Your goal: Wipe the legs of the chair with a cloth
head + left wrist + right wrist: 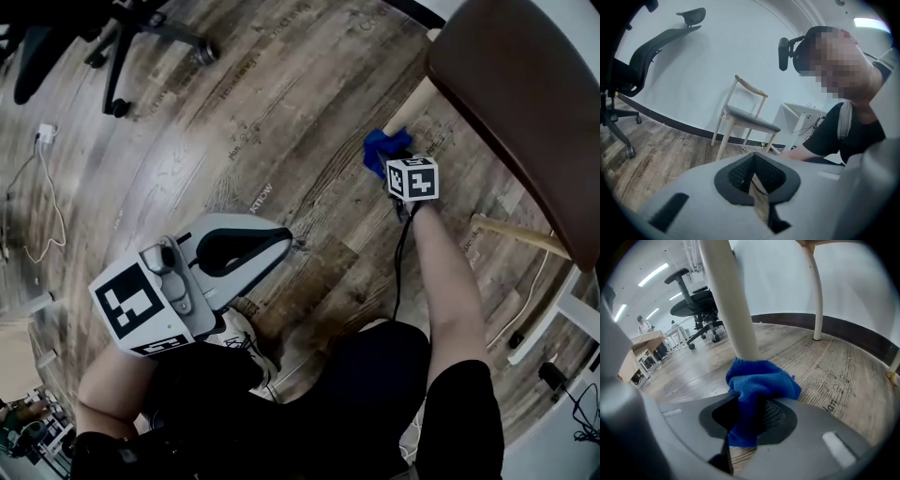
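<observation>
A blue cloth (759, 380) is being clenched between the jaws of the right gripper (749, 420) and is being pressed against the pale leg (729, 301) of the chair (525, 75), close above the wooden floor (281, 141). In the head view the brown seat is being seen from above, overhanging that leg and hiding its top. A second leg (815, 291) is standing farther back, by the dark skirting. The left gripper (754, 180) is being held well apart from the chair, near the person's body, with its jaws closed on nothing. A black office chair (698, 301) is standing in the background, and a white cable (42, 187) is lying on the floor at the left.
</observation>
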`<state>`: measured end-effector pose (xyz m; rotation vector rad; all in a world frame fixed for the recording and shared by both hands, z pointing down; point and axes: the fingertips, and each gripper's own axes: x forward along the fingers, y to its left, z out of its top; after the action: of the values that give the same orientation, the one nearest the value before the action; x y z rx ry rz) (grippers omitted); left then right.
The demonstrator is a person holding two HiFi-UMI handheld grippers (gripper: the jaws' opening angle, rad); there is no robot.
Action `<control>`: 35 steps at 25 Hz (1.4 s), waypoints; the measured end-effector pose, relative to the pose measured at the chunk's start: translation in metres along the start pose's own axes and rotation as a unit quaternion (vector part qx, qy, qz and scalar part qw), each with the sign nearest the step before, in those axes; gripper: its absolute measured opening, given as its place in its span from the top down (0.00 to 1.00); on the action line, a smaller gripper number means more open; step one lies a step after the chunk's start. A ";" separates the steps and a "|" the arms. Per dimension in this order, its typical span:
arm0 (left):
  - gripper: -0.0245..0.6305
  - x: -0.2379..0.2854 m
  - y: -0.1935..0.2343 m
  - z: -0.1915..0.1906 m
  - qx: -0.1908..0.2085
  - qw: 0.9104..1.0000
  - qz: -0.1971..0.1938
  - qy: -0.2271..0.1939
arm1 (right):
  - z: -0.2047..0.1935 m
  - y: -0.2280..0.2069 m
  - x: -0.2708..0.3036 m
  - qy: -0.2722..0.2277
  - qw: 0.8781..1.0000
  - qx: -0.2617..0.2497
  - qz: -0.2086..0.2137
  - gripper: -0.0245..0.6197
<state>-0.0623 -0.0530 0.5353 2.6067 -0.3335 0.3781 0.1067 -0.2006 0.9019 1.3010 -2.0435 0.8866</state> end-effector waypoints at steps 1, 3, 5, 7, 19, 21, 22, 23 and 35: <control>0.95 0.001 -0.001 0.001 0.001 1.000 -0.001 -0.001 | 0.001 0.000 -0.002 -0.002 1.000 0.000 0.000 0.81; 0.95 0.004 -0.003 -0.001 0.001 1.000 -0.003 0.000 | 0.006 0.001 -0.008 -0.013 1.000 0.002 -0.001 0.81; 0.95 0.008 -0.005 -0.003 0.003 1.000 -0.007 0.005 | 0.018 0.003 -0.022 -0.039 0.999 0.005 0.001 0.81; 0.95 0.012 -0.009 -0.004 0.008 1.000 -0.015 0.007 | 0.034 0.007 -0.041 -0.076 0.997 0.007 0.003 0.81; 0.95 0.040 -0.034 0.000 0.039 0.997 -0.065 0.006 | 0.150 0.065 -0.211 -0.309 0.949 0.024 0.056 0.81; 0.95 0.045 -0.035 0.000 0.037 0.997 -0.070 0.006 | 0.163 0.068 -0.230 -0.333 0.940 0.036 0.061 0.81; 0.95 0.046 -0.035 0.000 0.036 0.997 -0.072 0.004 | 0.167 0.068 -0.237 -0.342 0.937 0.044 0.062 0.81; 0.95 0.047 -0.036 0.002 0.034 0.997 -0.074 0.001 | 0.171 0.068 -0.243 -0.349 0.934 0.051 0.062 0.81; 0.95 0.051 -0.034 0.004 0.025 0.996 -0.084 -0.003 | 0.160 0.045 -0.299 -0.386 0.915 0.111 0.035 0.81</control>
<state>-0.0038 -0.0344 0.5335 2.6609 -0.1079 0.3241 0.1611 -0.1445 0.5691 1.9396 -2.6427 0.7052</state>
